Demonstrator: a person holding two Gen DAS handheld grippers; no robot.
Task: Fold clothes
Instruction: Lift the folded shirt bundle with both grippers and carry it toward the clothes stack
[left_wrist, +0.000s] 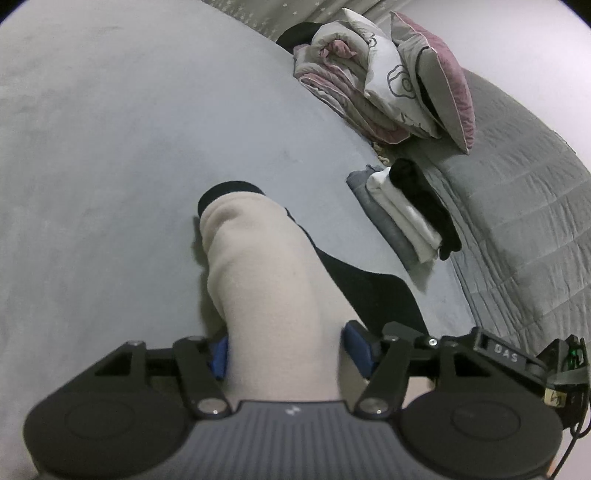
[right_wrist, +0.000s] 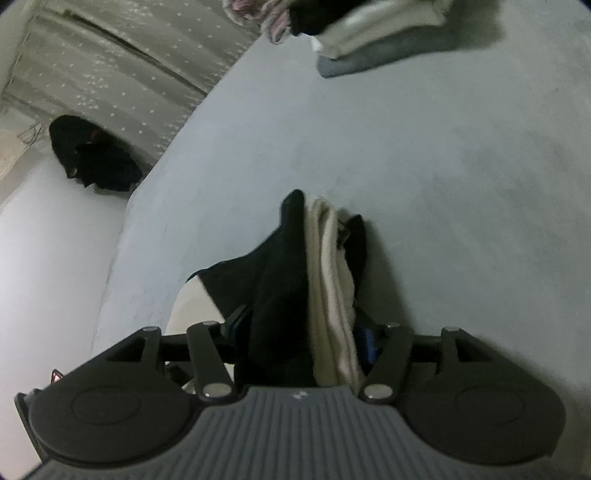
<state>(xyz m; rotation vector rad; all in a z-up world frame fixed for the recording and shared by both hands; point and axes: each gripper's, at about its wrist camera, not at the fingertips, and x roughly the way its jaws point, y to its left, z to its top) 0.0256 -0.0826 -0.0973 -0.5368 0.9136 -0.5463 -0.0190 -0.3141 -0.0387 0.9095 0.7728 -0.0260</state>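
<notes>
Cream-and-black garment (left_wrist: 273, 280) being gripped by both claws over the bed (left_wrist: 110, 147).
Left claw (left_wrist: 284, 350) and right claw (right_wrist: 301, 339) clenched on it; folded stack (left_wrist: 406, 214) being shown clearly only leftward.

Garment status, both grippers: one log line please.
left gripper: shut on garment | right gripper: shut on garment | folded stack: aside on bed
</notes>
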